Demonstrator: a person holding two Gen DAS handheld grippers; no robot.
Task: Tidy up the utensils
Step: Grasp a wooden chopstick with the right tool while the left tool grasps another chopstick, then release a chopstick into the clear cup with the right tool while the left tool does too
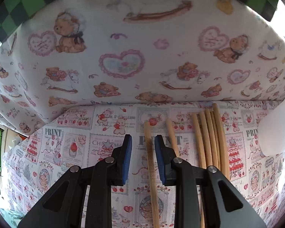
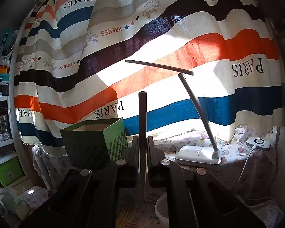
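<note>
Left gripper (image 1: pixel 143 146) hung with jaws parted above the printed tablecloth (image 1: pixel 70 152); one wooden chopstick (image 1: pixel 151 163) lay between the pads, touching neither. A second chopstick (image 1: pixel 172 134) lay just right of the jaws, the bundle of chopsticks (image 1: pixel 210 133) farther right. Right gripper (image 2: pixel 142 142) was clamped on an upright chopstick (image 2: pixel 142 114). White cup (image 2: pixel 161 207) sat below those jaws, green checkered box (image 2: pixel 96 138) to their left.

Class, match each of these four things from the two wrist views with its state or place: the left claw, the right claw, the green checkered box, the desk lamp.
1 left claw
2 right claw
3 green checkered box
4 desk lamp

a clamps an upright stick
b lidless, by the curtain
c open astride a chopstick
d white base on printed cloth

Pairs: 1-c, 2-a, 3-b, 4-d
</note>
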